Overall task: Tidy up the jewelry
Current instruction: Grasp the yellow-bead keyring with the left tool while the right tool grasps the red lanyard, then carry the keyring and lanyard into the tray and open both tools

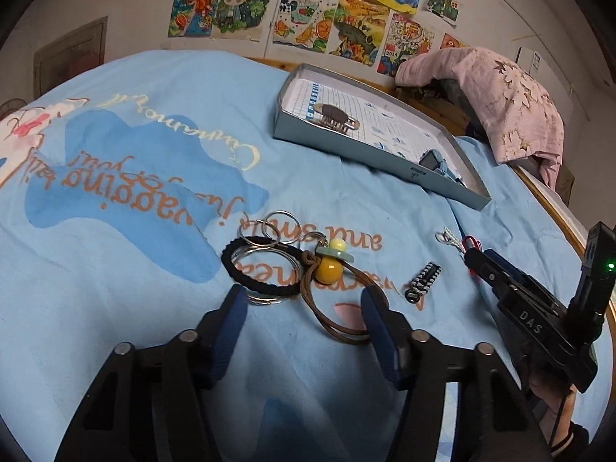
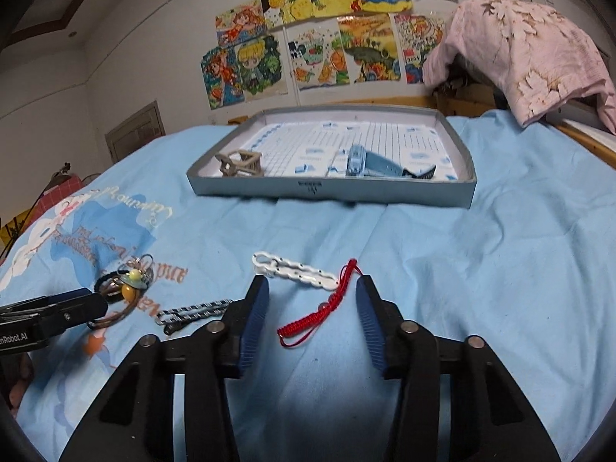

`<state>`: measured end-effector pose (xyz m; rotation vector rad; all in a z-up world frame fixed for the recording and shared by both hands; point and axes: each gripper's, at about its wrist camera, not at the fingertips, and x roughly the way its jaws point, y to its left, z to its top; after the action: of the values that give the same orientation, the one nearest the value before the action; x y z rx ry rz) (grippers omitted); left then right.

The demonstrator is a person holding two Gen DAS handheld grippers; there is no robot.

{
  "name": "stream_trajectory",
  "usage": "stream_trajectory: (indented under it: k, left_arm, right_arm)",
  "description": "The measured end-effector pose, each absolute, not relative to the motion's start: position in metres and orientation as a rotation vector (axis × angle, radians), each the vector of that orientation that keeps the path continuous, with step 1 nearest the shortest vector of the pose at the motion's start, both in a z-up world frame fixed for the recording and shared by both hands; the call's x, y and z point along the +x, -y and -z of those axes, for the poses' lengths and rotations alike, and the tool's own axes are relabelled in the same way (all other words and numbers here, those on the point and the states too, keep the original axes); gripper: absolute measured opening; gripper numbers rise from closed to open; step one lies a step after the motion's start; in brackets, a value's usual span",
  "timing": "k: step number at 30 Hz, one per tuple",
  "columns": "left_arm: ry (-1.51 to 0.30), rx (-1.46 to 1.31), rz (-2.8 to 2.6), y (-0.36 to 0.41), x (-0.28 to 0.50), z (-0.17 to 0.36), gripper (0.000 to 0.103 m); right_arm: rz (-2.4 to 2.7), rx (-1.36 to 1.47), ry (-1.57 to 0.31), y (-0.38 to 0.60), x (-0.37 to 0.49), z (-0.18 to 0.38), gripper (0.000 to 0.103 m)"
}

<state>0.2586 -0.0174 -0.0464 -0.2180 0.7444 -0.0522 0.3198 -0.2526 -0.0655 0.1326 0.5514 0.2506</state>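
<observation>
- Jewelry lies scattered on the near part of the bed [image 2: 481, 269]; the grey tray [image 2: 331, 190] sits farther back, already holding a hair clip [image 2: 240, 163] and a blue watch [image 2: 362, 163].
- My right tool [image 2: 312, 300] has its jaws apart, straddling the red cord [image 2: 323, 310], not yet pinching it.
- My left tool [image 1: 304, 304] is also apart, around the key rings [image 1: 265, 254] and the yellow bead charm [image 1: 327, 267].
- I should centre each piece between the pads, press lightly into the bedding, then close, so that neighbouring pieces like the white chain [image 2: 296, 271] stay put.
</observation>
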Motion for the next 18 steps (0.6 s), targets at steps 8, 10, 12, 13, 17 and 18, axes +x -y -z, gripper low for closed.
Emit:
stream_trajectory:
  k: [8,10,12,13,17,18]
  left_arm:
    - [-0.78,-0.221,0.088,0.022,0.26,0.051,0.025]
    - [-0.785,-0.224,0.093,0.022,0.26,0.052,0.016]
    - [-0.785,-0.225,0.095,0.023,0.261,0.051,0.007]
    - [-0.781,-0.225,0.099,0.023,0.26,0.05,0.007]
    - [-0.759,-0.209,0.119,0.028,0.255,0.045,0.003]
    - [-0.752,-0.201,0.124,0.029,0.254,0.043,0.003]
  right_arm:
    - [-0.232,0.144,-0.593,0.253,0.323,0.074,0.03]
    - [-0.229,0.151,-0.599,0.254,0.324,0.075,0.026]
    - [-0.226,0.157,-0.594,0.255,0.324,0.075,0.015]
    - [-0.226,0.162,-0.588,0.256,0.323,0.074,0.014]
    - [-0.232,0.169,-0.56,0.257,0.318,0.071,0.005]
    - [-0.233,0.168,-0.545,0.257,0.316,0.07,0.005]
